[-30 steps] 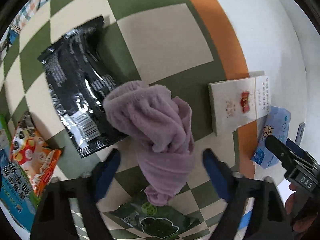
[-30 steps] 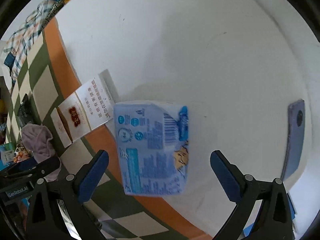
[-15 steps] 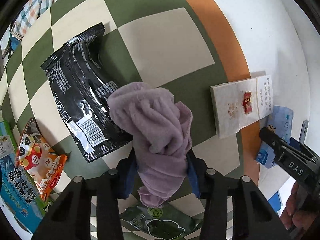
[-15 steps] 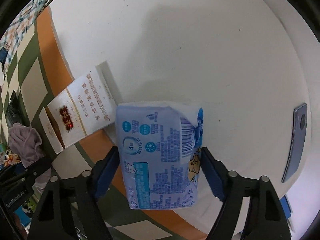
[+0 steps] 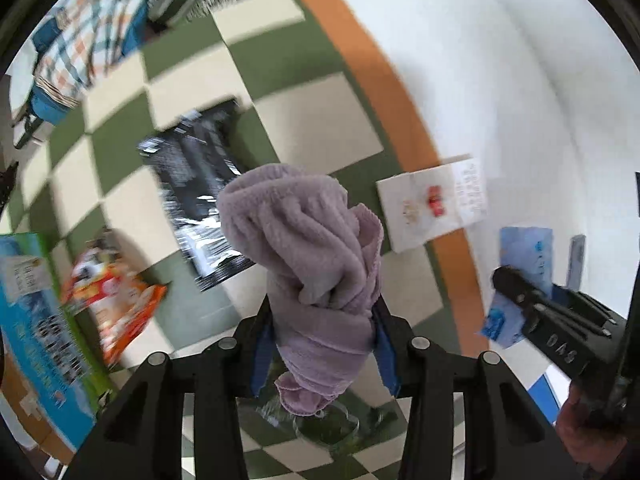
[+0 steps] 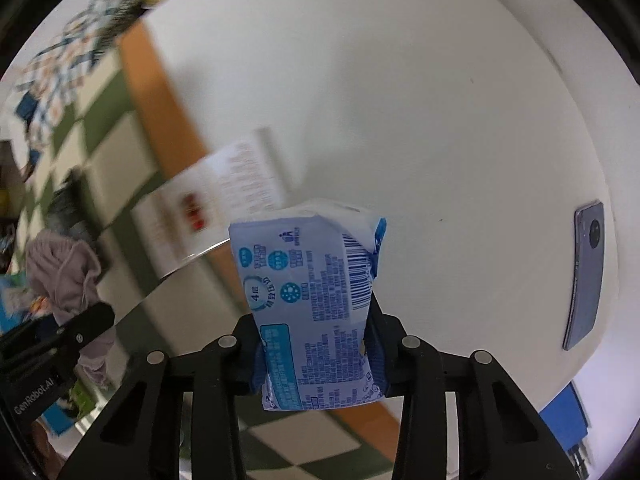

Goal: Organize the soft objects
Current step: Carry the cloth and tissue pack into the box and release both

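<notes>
My left gripper (image 5: 322, 340) is shut on a bunched lilac towel (image 5: 316, 248) and holds it up off the green and cream checked cloth (image 5: 316, 116). The towel also shows at the left of the right wrist view (image 6: 64, 268). My right gripper (image 6: 316, 344) is shut on a blue and white tissue pack (image 6: 312, 300) and holds it above the white table (image 6: 400, 100). The pack and the right gripper show at the right of the left wrist view (image 5: 524, 264).
A black foil packet (image 5: 200, 192), an orange snack bag (image 5: 116, 300) and a blue-green box (image 5: 36, 328) lie on the cloth. A white card box (image 5: 432, 208) straddles the orange border. A grey phone (image 6: 584, 276) lies on the white table. A green packet (image 5: 320, 424) lies under the towel.
Both grippers closed on their objects, the left on the towel and the right on the tissue pack. Both have since lifted them off the surface.
</notes>
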`<state>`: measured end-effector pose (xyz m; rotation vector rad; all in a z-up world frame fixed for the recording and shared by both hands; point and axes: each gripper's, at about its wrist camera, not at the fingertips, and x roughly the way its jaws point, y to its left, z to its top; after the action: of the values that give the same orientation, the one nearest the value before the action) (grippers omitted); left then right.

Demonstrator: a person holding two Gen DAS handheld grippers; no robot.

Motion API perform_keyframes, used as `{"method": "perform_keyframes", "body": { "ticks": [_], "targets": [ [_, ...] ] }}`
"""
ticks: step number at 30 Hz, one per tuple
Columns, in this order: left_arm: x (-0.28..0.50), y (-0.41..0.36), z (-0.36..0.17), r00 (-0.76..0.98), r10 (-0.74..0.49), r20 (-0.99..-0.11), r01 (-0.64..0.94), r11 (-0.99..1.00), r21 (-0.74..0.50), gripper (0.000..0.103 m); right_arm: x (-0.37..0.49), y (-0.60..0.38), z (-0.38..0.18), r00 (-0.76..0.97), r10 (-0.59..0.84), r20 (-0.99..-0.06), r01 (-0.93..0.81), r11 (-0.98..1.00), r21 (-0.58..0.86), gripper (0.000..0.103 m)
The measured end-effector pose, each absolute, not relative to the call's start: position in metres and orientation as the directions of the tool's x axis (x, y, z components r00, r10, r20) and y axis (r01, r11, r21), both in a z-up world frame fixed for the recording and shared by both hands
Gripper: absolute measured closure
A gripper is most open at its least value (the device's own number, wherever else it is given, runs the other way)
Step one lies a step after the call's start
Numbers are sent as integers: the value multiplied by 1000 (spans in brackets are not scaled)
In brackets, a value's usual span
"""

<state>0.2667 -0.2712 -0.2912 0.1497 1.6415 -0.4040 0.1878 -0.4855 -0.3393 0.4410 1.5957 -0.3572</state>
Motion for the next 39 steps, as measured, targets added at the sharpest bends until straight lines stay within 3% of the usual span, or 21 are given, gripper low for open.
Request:
{"method": "perform_keyframes", "body": {
  "ticks": [9, 18, 29, 39],
  "targets": [
    [236, -151, -189, 30, -264, -964, 216, 943, -252, 63, 194, -369, -244, 106, 169, -980, 283, 940, 193, 61],
    [222, 22, -138, 159, -187, -969, 51, 982, -181, 63, 211, -206, -183, 147, 322, -935, 45, 942, 332, 61],
    [240, 187, -189, 123, -78, -989, -141, 985, -95, 63, 260, -40, -207, 79, 239, -968, -104, 967, 230, 61],
    [268, 230, -250, 22, -90, -996, -169, 981, -92, 63, 302, 12, -269, 32, 109, -994, -115, 988, 104, 61]
  ]
}}
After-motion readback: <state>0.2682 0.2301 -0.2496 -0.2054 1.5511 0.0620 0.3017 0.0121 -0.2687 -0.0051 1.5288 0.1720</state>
